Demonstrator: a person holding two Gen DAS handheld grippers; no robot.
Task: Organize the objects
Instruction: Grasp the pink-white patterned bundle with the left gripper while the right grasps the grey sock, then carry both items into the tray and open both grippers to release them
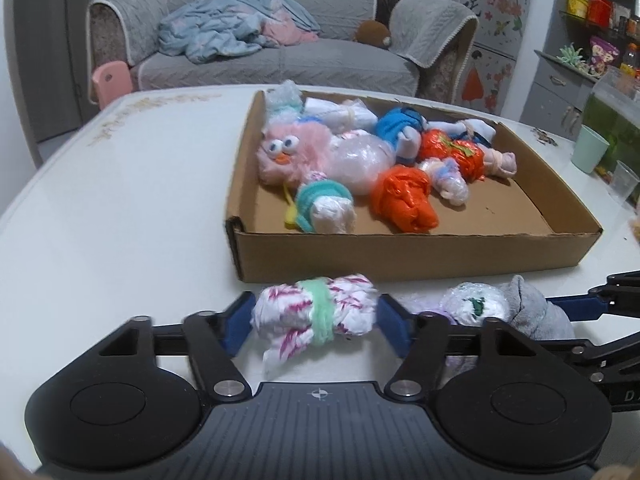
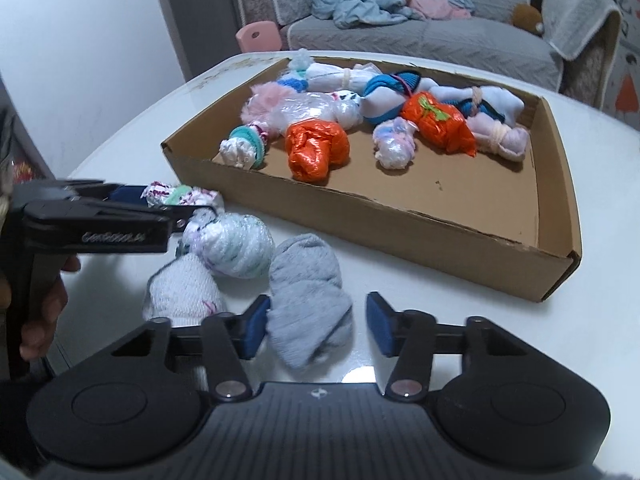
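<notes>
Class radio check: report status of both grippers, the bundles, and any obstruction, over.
Left gripper clamps white-pink bundle. Right gripper open around grey sock. Box ahead, unobstructed.

From my right gripper [image 2: 316, 325] I see the grey sock bundle [image 2: 308, 304] between its parted pads, touching only the left one, with the cardboard box [image 2: 420, 236] of wrapped bundles beyond on the white table [image 2: 480, 344].
</notes>
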